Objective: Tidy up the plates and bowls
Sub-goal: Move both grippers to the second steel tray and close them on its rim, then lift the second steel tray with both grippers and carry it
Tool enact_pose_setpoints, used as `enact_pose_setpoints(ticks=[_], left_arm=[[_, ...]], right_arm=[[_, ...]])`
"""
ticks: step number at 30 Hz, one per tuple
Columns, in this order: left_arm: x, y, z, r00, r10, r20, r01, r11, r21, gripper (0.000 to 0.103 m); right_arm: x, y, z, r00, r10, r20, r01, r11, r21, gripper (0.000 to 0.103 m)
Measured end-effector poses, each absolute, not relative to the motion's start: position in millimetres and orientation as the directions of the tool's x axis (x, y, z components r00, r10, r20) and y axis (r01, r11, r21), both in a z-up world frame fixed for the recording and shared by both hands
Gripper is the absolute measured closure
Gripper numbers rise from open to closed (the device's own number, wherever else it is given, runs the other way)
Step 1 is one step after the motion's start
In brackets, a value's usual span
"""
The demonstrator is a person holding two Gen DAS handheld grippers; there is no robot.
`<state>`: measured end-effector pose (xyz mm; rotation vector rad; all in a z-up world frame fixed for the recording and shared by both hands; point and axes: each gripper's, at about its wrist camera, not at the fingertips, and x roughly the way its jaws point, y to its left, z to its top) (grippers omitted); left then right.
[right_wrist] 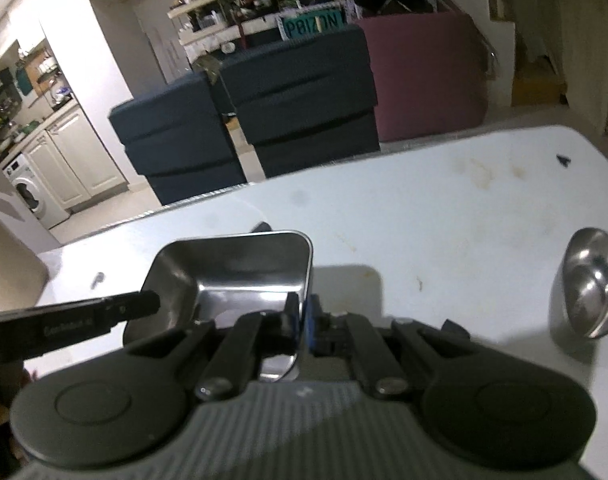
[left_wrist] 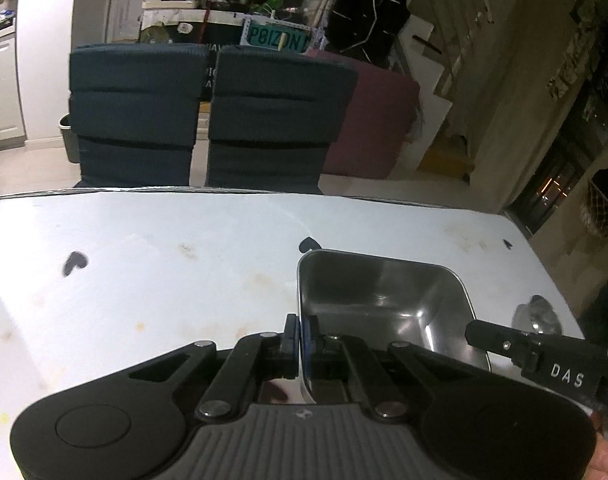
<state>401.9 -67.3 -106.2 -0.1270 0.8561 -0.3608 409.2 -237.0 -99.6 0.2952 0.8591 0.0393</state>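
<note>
A square steel bowl [left_wrist: 384, 304] [right_wrist: 232, 272] is held over the white table [left_wrist: 144, 260] [right_wrist: 424, 200] by both grippers. My left gripper [left_wrist: 300, 330] is shut on the bowl's left rim, one pad inside and one outside. My right gripper [right_wrist: 303, 312] is shut on the opposite, right rim in the same way. Each wrist view shows the other gripper's fingers [left_wrist: 488, 336] [right_wrist: 144, 304] at the far rim. The bowl is empty and casts a shadow on the table. A round steel bowl [left_wrist: 538, 314] [right_wrist: 588, 284] stands on the table to the right.
Two dark padded chairs [left_wrist: 132, 116] [right_wrist: 304, 100] stand behind the table's far edge, with a maroon sofa [left_wrist: 376, 120] [right_wrist: 424, 68] beyond them. Small dark marks [left_wrist: 76, 262] and faint stains dot the tabletop. A kitchen with a washing machine [right_wrist: 28, 192] lies far left.
</note>
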Motion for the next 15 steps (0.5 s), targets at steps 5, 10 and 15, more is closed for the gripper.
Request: enact_pose_setpoints(ticks=[5,10,15], left_arm=[[365.7,-67.6,-77.8,0.612,-0.363,-0.702,0.265,0.931,-0.251,0.100],[325.9,-67.0,-42.3,0.633,-0.382,-0.673,0.291,0.923,-0.251,0.099],[285.3,-76.1,-23.3,0.646,-0.387,-0.658,0.312,0.921,-0.235,0.099]], right_arm=[[377.0,-234.6,-71.1,0.669,0.160,-0.726,0.032,0.969,0.244,0.099],[340.6,-249.6,-41.6,0.697,0.192,-0.690,0.016,0.959,0.283,0.099],[301.3,-265.3,-16.6,0.728,0.225,-0.647,-0.010,0.948,0.319,0.099]])
